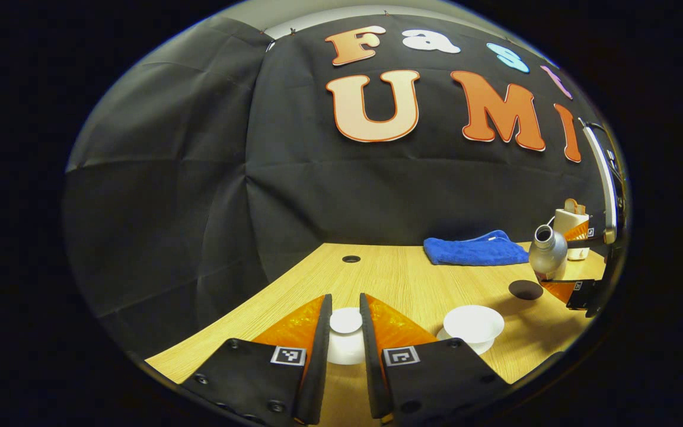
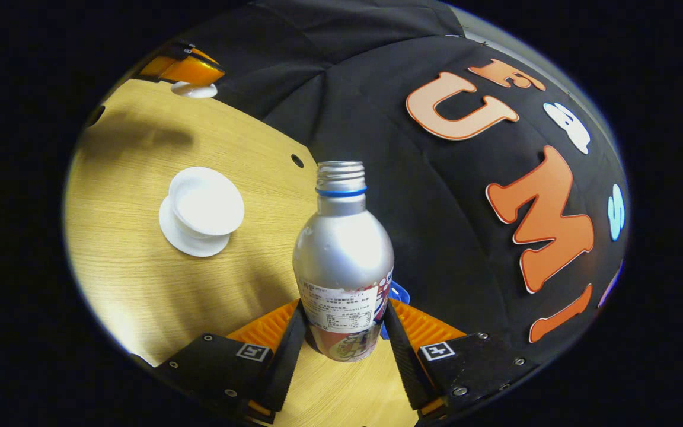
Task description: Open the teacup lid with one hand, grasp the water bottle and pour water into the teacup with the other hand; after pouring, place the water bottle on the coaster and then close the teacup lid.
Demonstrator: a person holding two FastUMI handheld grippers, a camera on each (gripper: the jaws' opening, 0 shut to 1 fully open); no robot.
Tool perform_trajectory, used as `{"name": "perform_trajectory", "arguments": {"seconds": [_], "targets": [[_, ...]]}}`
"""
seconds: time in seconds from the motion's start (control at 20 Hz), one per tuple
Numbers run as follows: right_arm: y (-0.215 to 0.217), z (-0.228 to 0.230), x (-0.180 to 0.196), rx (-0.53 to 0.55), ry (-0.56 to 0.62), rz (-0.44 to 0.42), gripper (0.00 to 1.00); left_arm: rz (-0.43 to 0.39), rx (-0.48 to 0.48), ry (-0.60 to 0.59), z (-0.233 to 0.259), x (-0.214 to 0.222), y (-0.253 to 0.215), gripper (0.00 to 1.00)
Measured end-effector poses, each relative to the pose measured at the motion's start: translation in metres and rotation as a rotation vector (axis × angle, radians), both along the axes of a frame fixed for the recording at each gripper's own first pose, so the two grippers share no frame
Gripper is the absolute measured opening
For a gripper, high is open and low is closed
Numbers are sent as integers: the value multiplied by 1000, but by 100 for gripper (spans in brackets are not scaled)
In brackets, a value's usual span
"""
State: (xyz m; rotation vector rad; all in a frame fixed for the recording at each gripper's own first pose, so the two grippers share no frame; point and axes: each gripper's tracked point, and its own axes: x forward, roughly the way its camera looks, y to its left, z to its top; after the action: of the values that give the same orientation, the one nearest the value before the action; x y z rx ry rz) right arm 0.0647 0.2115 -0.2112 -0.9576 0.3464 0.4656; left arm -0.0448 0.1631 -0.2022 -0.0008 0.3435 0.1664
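At a booth desk [image 1: 389, 279], the left claw [image 1: 345, 323] holds the white teacup lid [image 1: 345, 321] by its knob, both fingers closed on it, lifted clear and off to the side of the open teacup [image 1: 473, 325]. The right claw [image 2: 341, 332] grips the lower body of the silver water bottle [image 2: 342, 261], fingers pressed to either side, its uncapped neck up and leaning toward the cup.

The pour appears about to begin. Done well, it would mean bringing the bottle's mouth over the middle of the bowl before tipping, tilting slowly so the stream falls inside the rim, and keeping the lid parked well away from the water.

From the right gripper view, the teacup [image 2: 202, 209] on its saucer sits up and to the left of the bottle, near but not yet beneath its mouth. The dark coaster [image 1: 525, 289] lies just beyond the cup, beside the bottle, with a blue cloth [image 1: 475, 249] farther back.
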Motion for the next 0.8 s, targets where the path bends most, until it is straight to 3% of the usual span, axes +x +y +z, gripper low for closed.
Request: {"name": "perform_trajectory", "arguments": {"seconds": [0.8], "targets": [[15, 14, 22, -283, -204, 155, 76, 3, -13, 16, -7, -4, 11, 34]]}}
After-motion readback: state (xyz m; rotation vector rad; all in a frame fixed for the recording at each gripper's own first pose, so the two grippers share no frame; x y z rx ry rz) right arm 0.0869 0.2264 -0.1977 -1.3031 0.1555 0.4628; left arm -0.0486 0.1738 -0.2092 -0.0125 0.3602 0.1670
